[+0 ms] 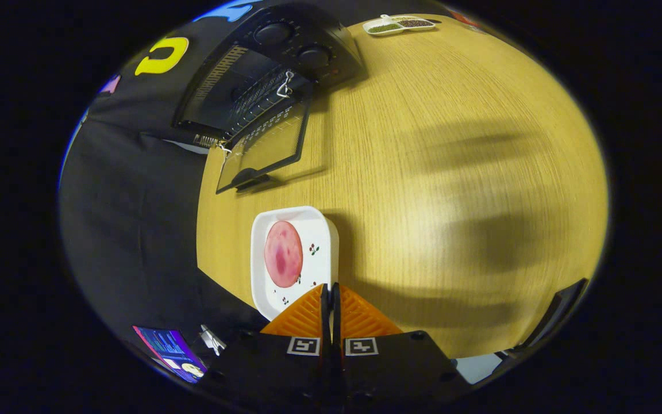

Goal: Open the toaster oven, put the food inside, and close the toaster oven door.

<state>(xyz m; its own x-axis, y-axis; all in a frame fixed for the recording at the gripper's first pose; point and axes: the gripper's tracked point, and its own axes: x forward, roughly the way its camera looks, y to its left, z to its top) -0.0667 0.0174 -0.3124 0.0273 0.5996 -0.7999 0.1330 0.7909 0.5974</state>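
Note:
A white square plate (pixel 318 237) carries a round pink slice of food (pixel 283 253). My gripper (pixel 329 289) is shut on the near rim of the plate, which sticks out just ahead of the fingers and throws a shadow on the wooden table (pixel 451 172). Beyond the plate stands the black toaster oven (pixel 250 86). Its glass door (pixel 265 152) is folded down open toward me, and the wire rack (pixel 256 95) shows inside. Two knobs (pixel 314 56) sit on the oven's control panel.
A small white divided dish (pixel 400 24) with dark and green seasonings sits at the table's far end, past the oven. A dark object (pixel 561 310) stands at the table edge beside my gripper. Black cloth hangs along the table's other side.

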